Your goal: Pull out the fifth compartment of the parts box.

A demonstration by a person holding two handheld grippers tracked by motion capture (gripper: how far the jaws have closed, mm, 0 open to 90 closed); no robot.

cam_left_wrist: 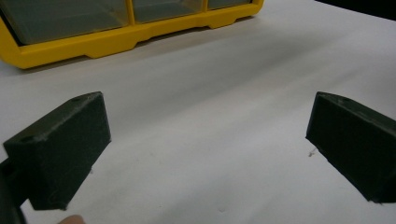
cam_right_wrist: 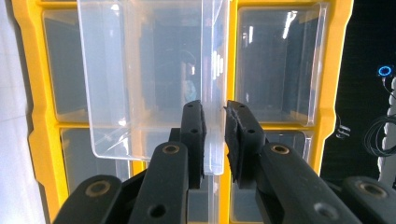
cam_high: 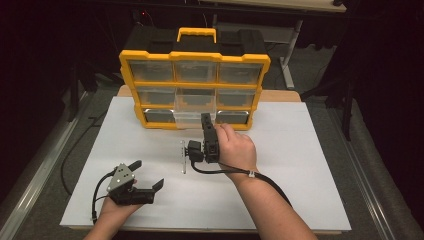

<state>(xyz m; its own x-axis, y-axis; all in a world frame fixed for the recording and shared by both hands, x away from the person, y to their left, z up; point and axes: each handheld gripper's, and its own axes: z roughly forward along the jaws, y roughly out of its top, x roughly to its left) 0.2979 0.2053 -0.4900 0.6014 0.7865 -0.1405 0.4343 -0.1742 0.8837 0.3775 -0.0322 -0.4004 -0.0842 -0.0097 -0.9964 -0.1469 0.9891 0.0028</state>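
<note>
White table, one organizer, nine drawers

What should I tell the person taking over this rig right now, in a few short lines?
Right gripper: shut on the front wall of the clear drawer.
Left gripper: open, holding nothing, low over the white table.
Things: the yellow organizer stands upright at the far side of the table; the drawer sits partly pulled out of its bottom row, middle slot.
Done: drawer gripped and started out.
Left: probably pull it fully out; contents can't be made out.
</note>
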